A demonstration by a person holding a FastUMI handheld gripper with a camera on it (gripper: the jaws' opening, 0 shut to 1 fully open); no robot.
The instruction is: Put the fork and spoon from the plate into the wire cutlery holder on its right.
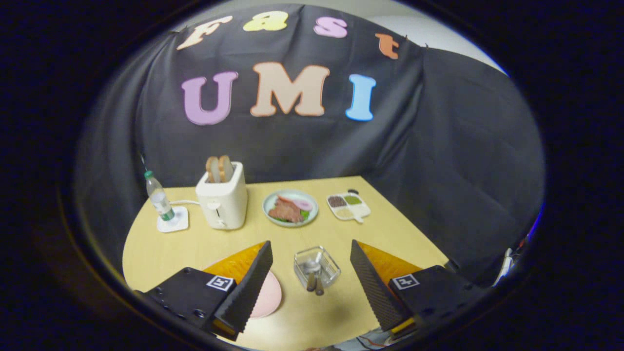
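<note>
Gripper (311, 265) spread wide, nothing held, hovering above yellow table (161, 253). Between the fingers, lower down: wire cutlery holder (317, 267) with spoon (312, 273) and what looks like fork (319, 282) lying inside, handles poking toward the fingers. Pink plate (268, 295) just left of holder, partly hidden behind left finger. Beyond: toaster (222, 202) with two bread slices, water bottle (159, 200) on white coaster, plate of food (290, 208), divided tray (348, 205).
</note>
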